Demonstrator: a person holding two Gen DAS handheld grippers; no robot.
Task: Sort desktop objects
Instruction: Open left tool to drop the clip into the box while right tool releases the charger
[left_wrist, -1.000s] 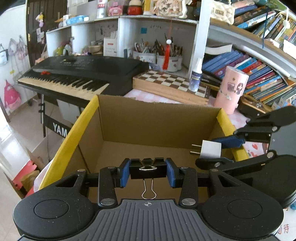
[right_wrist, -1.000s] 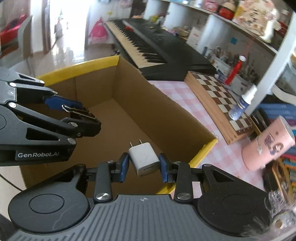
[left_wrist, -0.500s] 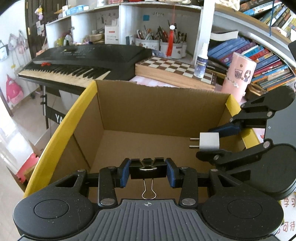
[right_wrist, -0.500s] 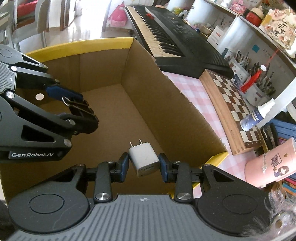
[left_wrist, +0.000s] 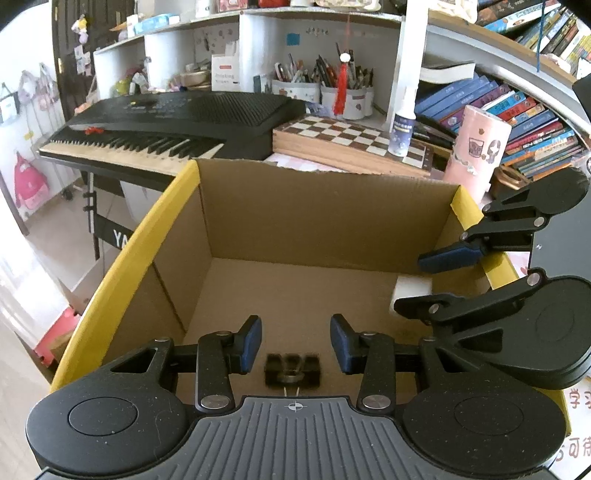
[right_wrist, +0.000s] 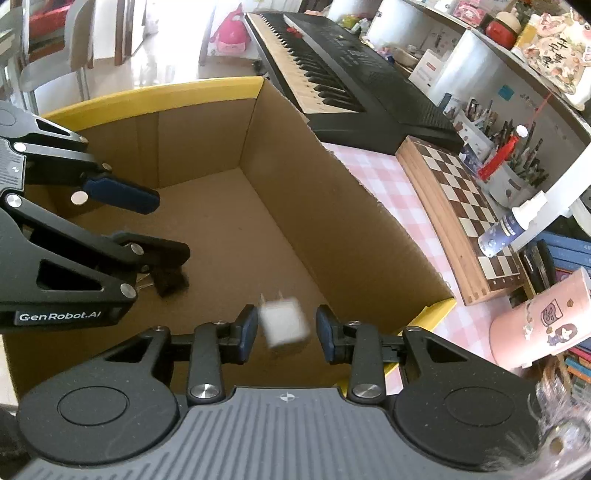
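An open cardboard box (left_wrist: 325, 218) with yellow-taped rims sits under both grippers; it also shows in the right wrist view (right_wrist: 332, 221). My left gripper (left_wrist: 295, 345) is open, and a black binder clip (left_wrist: 293, 370), blurred, is loose between and below its fingers. The clip also shows in the right wrist view (right_wrist: 168, 282). My right gripper (right_wrist: 284, 330) is open, and a white plug adapter (right_wrist: 284, 325), blurred, is loose between its fingers. The adapter shows in the left wrist view (left_wrist: 412, 293) under the right gripper (left_wrist: 424, 282).
A black keyboard (left_wrist: 177, 122) stands behind the box. A wooden chessboard (left_wrist: 351, 142) with a spray bottle (left_wrist: 402, 129), a pink cylinder (left_wrist: 474, 155), pen cups (left_wrist: 325, 96) and book rows (left_wrist: 517, 110) stand at the back right on a pink checked cloth (right_wrist: 388, 184).
Both grippers have opened over the box. The binder clip and the white adapter have left the fingers and are dropping into the box.
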